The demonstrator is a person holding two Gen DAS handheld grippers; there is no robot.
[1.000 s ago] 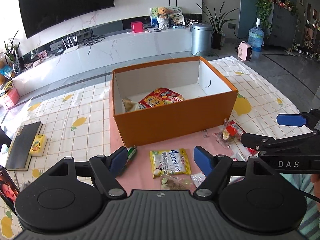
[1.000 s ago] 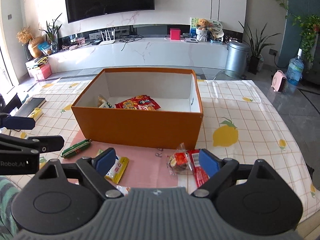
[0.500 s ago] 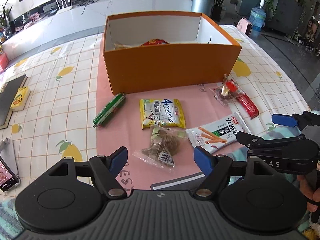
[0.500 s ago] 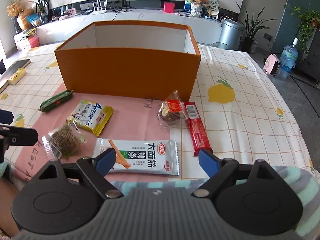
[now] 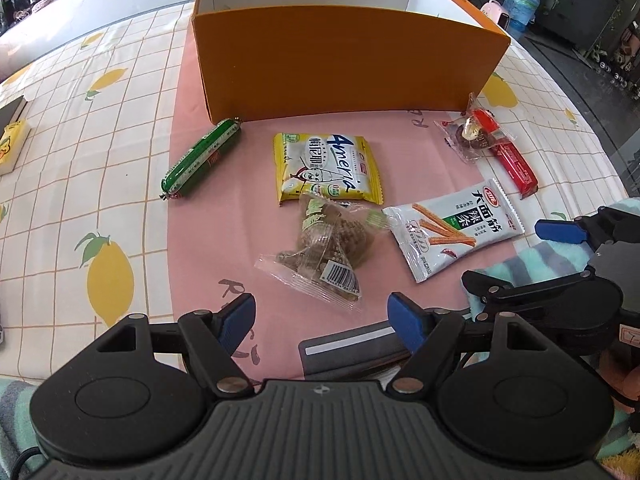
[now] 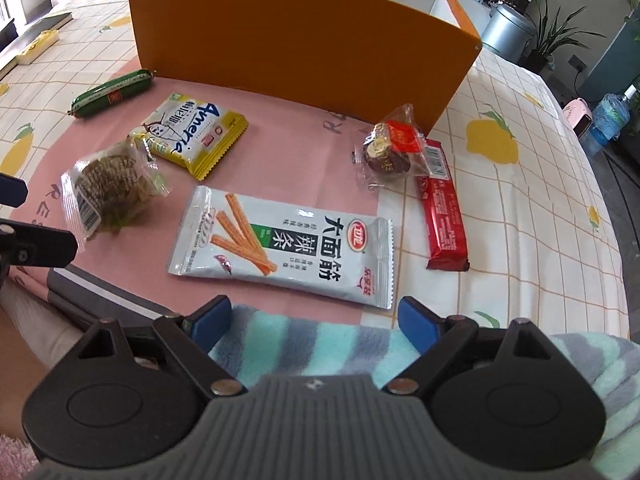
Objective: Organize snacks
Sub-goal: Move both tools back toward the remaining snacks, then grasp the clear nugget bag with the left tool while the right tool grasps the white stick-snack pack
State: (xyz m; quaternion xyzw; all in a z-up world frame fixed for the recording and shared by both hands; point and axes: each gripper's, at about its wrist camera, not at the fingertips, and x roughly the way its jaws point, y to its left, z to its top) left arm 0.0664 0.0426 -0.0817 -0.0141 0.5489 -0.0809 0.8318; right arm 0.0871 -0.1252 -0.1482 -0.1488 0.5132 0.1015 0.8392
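An orange box [image 5: 344,64] stands on a pink mat [image 5: 400,136]; it also shows in the right wrist view [image 6: 296,40]. In front of it lie a green sausage [image 5: 200,158], a yellow Ameria packet [image 5: 326,168], a clear bag of brown snack [image 5: 324,248], a white spicy-strip packet [image 6: 280,240], a clear-wrapped chocolate [image 6: 390,148] and a red bar [image 6: 440,204]. My left gripper [image 5: 322,318] is open and empty, just short of the brown snack bag. My right gripper [image 6: 316,320] is open and empty, just short of the white packet.
The table has a lemon-print cloth [image 5: 108,272]. A striped teal towel [image 6: 320,348] lies at the near edge under my right gripper. A dark flat object [image 5: 352,344] lies at the near edge. A yellow block [image 5: 12,144] and a dark board sit far left.
Both grippers have dropped lower and pulled back toward the near edge, tilting down. The snacks in front of the box now fill the views; the box's inside is hidden.
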